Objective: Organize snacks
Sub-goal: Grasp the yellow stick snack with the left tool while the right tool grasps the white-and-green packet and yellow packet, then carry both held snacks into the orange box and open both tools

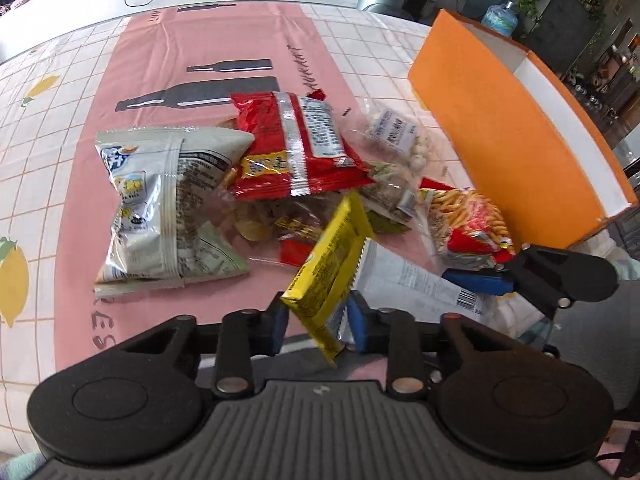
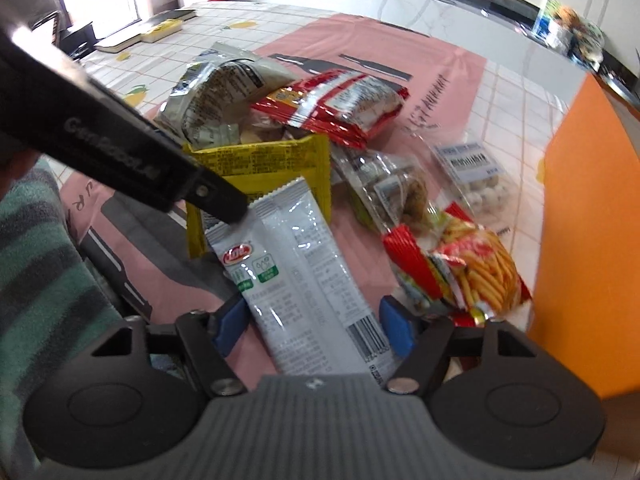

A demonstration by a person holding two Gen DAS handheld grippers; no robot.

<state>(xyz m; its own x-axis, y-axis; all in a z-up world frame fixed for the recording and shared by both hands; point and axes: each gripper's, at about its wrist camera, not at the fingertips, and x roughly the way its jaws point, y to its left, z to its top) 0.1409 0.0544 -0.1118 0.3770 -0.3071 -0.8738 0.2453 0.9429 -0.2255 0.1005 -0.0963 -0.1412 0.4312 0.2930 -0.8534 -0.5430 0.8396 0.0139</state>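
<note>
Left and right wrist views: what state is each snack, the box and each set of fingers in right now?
yellow packet: tilted up, pinched by the left gripper.
white packet: flat on the cloth, between the right gripper fingers; grip unclear.
red bag: lying atop the pile.
grey-green bag: crumpled, lying flat.
orange box: open-topped.

Counted on the table: one grey-white bag (image 1: 168, 204), one red packet (image 1: 296, 144), one yellow packet (image 1: 332, 264), one white packet (image 2: 304, 276), three clear snack bags, one orange box (image 1: 508, 128).
</note>
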